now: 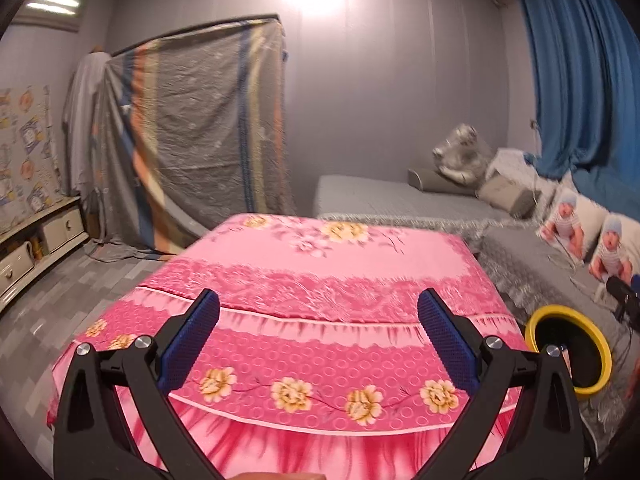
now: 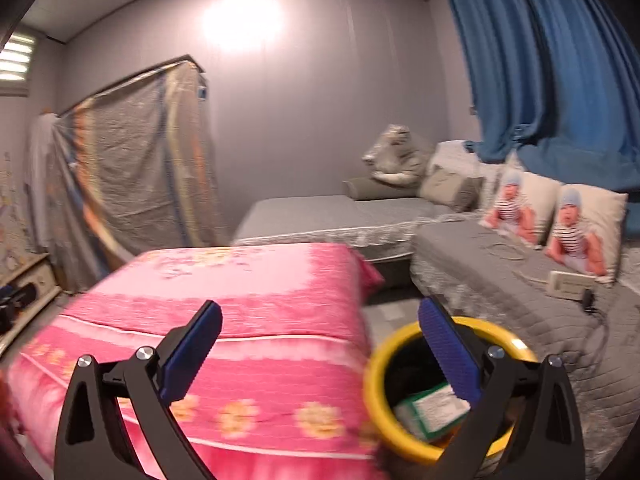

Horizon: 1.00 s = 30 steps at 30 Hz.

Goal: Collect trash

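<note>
A yellow-rimmed bin [image 2: 374, 392] with a dark inside stands on the floor between the pink-covered table [image 2: 256, 280] and the grey sofa. A green and white packet [image 2: 430, 412] lies inside it. My right gripper [image 2: 320, 316] hangs above the table's right edge and the bin, wide open with nothing between its blue pads. In the left wrist view the same bin [image 1: 600, 344] shows at the right edge. My left gripper [image 1: 318, 304] is over the pink floral cloth [image 1: 304, 264], open and empty. No loose trash shows on the cloth.
A grey sofa [image 2: 500, 280] with two printed cushions [image 2: 552, 220], a remote and a cable runs along the right. A grey bed [image 1: 400, 200], a draped wardrobe [image 1: 192, 132], a low cabinet [image 1: 32, 248] and a blue curtain [image 2: 540, 60] line the room.
</note>
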{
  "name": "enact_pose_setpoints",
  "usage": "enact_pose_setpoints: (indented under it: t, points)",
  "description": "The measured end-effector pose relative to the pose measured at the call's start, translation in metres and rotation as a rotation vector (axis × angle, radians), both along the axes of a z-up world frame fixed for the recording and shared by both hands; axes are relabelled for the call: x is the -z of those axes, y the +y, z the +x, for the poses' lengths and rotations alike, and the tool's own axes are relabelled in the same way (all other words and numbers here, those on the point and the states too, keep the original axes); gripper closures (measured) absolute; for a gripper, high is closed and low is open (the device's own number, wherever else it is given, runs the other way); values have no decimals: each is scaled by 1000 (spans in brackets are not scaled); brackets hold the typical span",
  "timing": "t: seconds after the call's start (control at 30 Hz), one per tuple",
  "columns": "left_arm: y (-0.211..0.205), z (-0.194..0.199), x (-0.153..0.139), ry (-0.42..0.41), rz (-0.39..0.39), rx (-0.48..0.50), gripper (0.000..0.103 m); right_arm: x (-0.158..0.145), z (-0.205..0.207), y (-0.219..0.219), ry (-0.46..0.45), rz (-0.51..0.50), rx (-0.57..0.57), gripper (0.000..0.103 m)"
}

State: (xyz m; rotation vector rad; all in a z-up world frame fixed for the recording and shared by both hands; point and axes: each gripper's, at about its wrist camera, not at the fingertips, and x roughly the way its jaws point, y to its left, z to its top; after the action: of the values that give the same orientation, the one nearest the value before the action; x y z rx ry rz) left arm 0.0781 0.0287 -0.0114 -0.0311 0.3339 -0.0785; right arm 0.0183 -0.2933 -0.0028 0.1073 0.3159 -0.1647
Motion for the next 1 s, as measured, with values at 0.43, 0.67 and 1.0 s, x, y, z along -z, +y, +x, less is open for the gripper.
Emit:
enact_pose_setpoints:
  t: [0.43,0.67,1.0]
  points:
    - [17,-29,7,-9,-40,-45,8,-9,-14,84,14,-34,-28,8]
    - [12,-37,13,-22,-32,-60,8,-1,-18,80,-6,-10,-18,8]
    - [5,-45,11,-59,-18,-74,8,7,-15,87,1,-23,-25,8]
